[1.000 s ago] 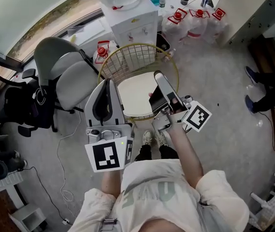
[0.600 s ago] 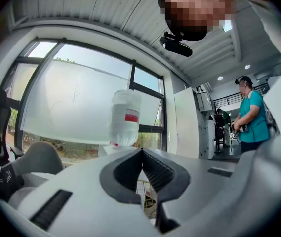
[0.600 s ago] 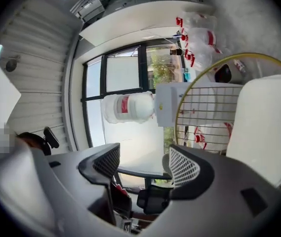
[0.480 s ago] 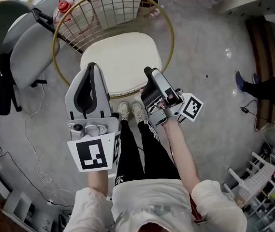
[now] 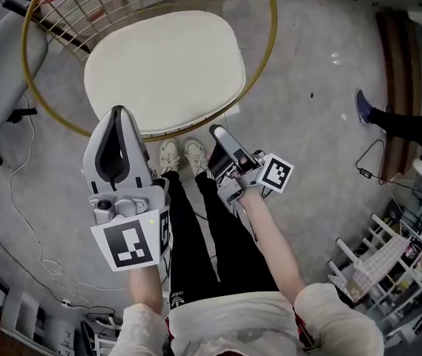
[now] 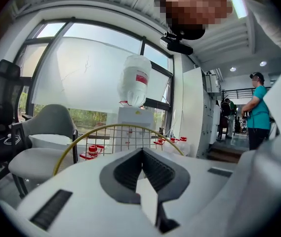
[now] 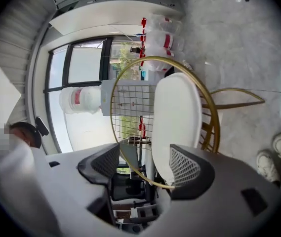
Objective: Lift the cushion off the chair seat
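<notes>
The cream, rounded, padded cushion (image 5: 165, 69) lies flat on the seat of the gold wire hoop chair (image 5: 110, 10), filling it nearly edge to edge and untouched. It looks loose, so I judge a pinch on its near rim would lift it clear. That explains the approach: both tools sit at the chair's front, short of its rim, aimed at the cushion's front edge.

The right hand-held gripper (image 5: 216, 132) has just been opening its jaws, and they stand fully spread. The cushion's edge and the gold rim show in the gap, but beyond the pads, so it grips nothing. The left hand-held gripper (image 5: 117, 112) has its ribbed pads meeting at the tips with nothing between them. By my reckoning it must open before it can help. The person's pale shoes (image 5: 170, 156) stand on the grey floor (image 5: 307, 162) right at the chair's front.

The chair's basket-like wire shell holds only the cushion. Behind the chair's back an upended clear water bottle (image 6: 134, 80) sits on a white dispenser (image 6: 135, 120); how full it is I cannot tell.
</notes>
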{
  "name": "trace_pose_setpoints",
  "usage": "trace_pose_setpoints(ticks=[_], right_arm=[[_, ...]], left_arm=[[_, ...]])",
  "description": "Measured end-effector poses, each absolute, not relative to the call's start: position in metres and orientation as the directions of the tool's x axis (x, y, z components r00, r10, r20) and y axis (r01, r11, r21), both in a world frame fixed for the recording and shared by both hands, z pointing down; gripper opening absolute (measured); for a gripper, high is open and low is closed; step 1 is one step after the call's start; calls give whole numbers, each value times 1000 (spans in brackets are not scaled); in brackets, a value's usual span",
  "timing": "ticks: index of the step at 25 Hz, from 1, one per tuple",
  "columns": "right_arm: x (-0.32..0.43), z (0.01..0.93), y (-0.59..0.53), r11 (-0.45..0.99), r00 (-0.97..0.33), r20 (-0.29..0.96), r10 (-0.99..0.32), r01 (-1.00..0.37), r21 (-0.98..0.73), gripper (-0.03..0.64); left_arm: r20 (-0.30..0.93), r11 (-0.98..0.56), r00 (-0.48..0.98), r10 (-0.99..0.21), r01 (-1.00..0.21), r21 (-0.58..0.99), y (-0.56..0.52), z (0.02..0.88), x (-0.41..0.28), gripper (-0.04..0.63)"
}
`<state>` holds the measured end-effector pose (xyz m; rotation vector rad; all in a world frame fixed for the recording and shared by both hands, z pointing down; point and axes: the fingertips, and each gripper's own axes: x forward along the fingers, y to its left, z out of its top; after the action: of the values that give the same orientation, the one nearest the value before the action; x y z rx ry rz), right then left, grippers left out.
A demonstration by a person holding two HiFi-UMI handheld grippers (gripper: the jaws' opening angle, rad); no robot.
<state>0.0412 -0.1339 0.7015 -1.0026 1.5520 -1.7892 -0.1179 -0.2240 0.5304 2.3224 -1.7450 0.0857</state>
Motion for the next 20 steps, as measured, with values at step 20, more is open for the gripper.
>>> trace_pose_setpoints(ticks=[20], right_arm=[[30, 800, -139, -397, -462, 372, -805, -47, -917, 302]], left_arm=[[259, -227, 260, -930, -962, 149, -219, 562, -134, 14]])
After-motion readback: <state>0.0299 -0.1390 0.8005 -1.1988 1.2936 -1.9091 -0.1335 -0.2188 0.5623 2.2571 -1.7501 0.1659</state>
